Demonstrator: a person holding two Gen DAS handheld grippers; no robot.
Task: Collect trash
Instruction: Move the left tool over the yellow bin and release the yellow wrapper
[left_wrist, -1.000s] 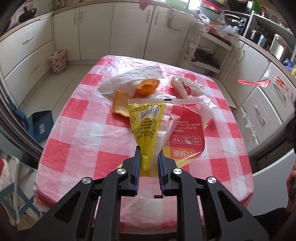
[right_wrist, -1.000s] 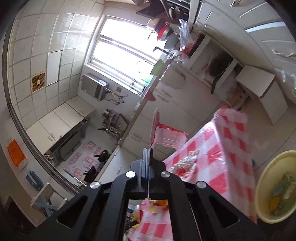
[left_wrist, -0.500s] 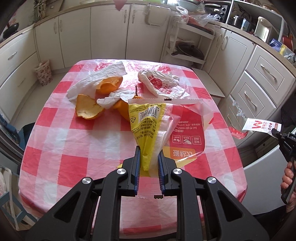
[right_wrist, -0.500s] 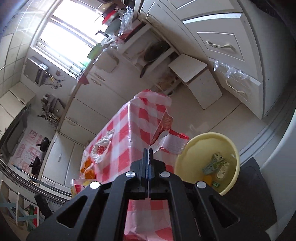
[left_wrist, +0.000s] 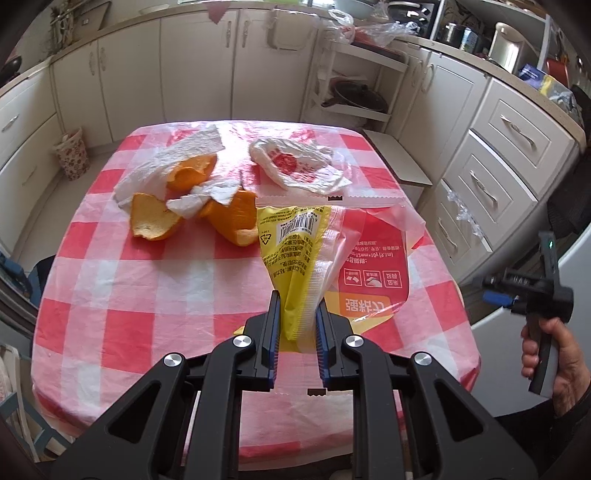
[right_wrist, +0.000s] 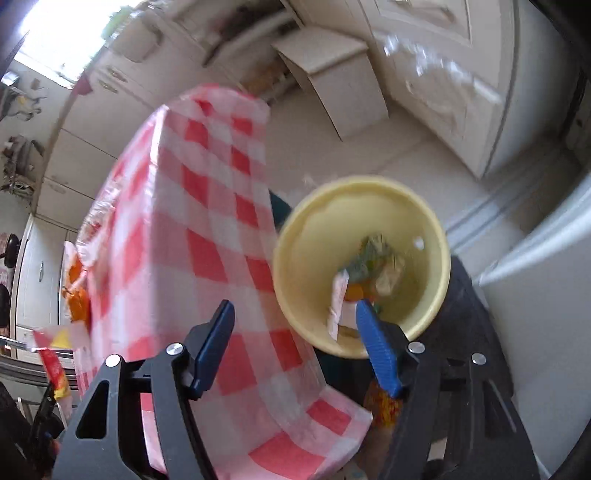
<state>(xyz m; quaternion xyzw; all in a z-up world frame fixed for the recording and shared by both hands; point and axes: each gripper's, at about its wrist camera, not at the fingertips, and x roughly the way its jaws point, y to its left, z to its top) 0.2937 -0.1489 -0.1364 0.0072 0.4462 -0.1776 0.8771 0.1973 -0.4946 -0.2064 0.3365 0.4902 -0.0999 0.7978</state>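
My left gripper is shut on a yellow and red plastic snack bag, held above the red checked table. Orange peels with white tissue and a crumpled white plastic bag lie on the far half of the table. My right gripper is open beside the table's edge, above a yellow bin on the floor. A small white and red wrapper is in the bin, next to the right fingertip, among other scraps.
White kitchen cabinets and drawers surround the table. A low white step stool stands beyond the bin. A small patterned waste basket sits on the floor at the far left. The right hand and gripper handle show at the table's right.
My right gripper has swung down over the yellow bin and opened, letting go of the white and red wrapper, which now lies in the bin. My left gripper still holds the snack bag.
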